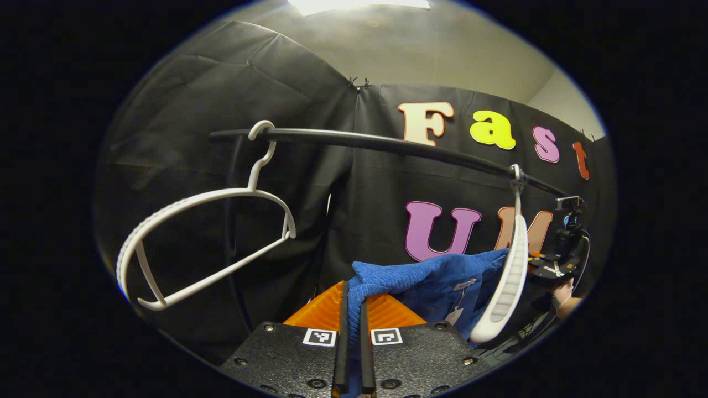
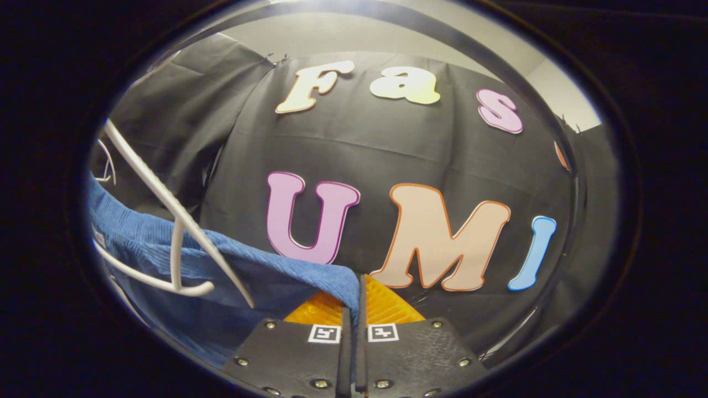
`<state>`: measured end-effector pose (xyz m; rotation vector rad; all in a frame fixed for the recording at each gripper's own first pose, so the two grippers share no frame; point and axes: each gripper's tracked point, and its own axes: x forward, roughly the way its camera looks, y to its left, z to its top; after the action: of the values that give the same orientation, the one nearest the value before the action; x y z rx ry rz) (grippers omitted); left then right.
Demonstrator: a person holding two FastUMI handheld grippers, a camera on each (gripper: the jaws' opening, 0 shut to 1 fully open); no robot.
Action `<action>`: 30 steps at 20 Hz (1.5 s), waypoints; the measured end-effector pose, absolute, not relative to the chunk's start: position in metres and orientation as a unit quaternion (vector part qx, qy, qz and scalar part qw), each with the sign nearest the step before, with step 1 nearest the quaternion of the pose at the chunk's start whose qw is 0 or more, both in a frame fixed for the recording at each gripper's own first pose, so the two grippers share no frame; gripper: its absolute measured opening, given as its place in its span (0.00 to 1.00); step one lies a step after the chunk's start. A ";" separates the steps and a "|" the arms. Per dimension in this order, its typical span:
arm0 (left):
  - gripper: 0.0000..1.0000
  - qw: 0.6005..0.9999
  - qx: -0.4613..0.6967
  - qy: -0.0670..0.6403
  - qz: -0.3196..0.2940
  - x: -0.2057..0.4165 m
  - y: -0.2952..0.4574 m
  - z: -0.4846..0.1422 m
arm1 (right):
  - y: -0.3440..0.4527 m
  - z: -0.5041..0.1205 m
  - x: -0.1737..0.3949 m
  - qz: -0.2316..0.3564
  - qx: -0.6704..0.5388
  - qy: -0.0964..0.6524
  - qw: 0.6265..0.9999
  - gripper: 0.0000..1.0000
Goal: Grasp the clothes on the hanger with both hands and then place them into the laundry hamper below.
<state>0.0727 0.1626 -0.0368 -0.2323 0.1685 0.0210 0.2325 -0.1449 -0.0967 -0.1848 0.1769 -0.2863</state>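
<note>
A blue ribbed garment [image 1: 426,279] stretches between my two grippers, below the black rail [image 1: 387,145]. My left gripper [image 1: 352,298] is shut on one corner of the cloth. In the right gripper view the blue garment [image 2: 249,265] runs in from the left, and my right gripper [image 2: 354,298] is shut on its other corner. A white hanger [image 1: 506,276] hangs from the rail just beside the cloth, and the same white hanger [image 2: 177,221] crosses in front of the cloth in the right gripper view. The other gripper [image 1: 564,254] shows at the far right with a hand [image 1: 567,298] under it.
An empty white hanger [image 1: 210,232] hangs tilted from the left end of the rail. A paper tag [image 1: 454,315] dangles from the garment. The black cloth wall stands close behind the rail in both views.
</note>
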 end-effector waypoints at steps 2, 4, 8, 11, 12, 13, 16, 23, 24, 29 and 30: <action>0.09 0.989 -0.117 0.095 0.013 0.071 0.163 -0.047 | -0.144 -0.107 0.230 -0.141 -0.086 0.097 0.982 0.04; 0.09 0.987 -0.120 0.103 0.014 0.069 0.165 -0.055 | -0.142 -0.112 0.228 -0.140 -0.085 0.103 0.981 0.04; 0.09 0.986 -0.120 0.118 0.016 0.063 0.168 -0.073 | -0.141 -0.127 0.221 -0.138 -0.082 0.116 0.980 0.04; 0.09 0.985 -0.117 0.129 0.016 0.058 0.166 -0.087 | -0.140 -0.137 0.215 -0.136 -0.082 0.126 0.979 0.04; 0.09 0.984 -0.114 0.133 0.016 0.056 0.164 -0.091 | -0.139 -0.141 0.212 -0.136 -0.084 0.129 0.979 0.04; 0.09 0.984 -0.110 0.136 0.016 0.053 0.162 -0.095 | -0.139 -0.143 0.209 -0.135 -0.085 0.133 0.978 0.04; 0.09 0.985 -0.104 0.140 0.013 0.045 0.154 -0.104 | -0.138 -0.154 0.198 -0.132 -0.086 0.144 0.977 0.04; 0.09 0.986 -0.087 0.144 -0.003 0.018 0.135 -0.111 | -0.134 -0.181 0.165 -0.122 -0.083 0.170 0.974 0.04; 0.09 0.986 -0.085 0.144 -0.007 0.014 0.132 -0.111 | -0.135 -0.183 0.161 -0.122 -0.080 0.173 0.974 0.04; 0.09 0.987 -0.071 0.139 -0.031 0.002 0.110 -0.108 | -0.133 -0.188 0.141 -0.119 -0.074 0.182 0.973 0.04; 0.09 0.987 -0.068 0.139 -0.036 0.000 0.106 -0.106 | -0.131 -0.188 0.138 -0.117 -0.072 0.183 0.973 0.04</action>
<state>0.0003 0.1055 -0.1062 -0.1373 0.2782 -0.0732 0.1378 -0.1313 -0.1882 -0.1457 0.3698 -0.2368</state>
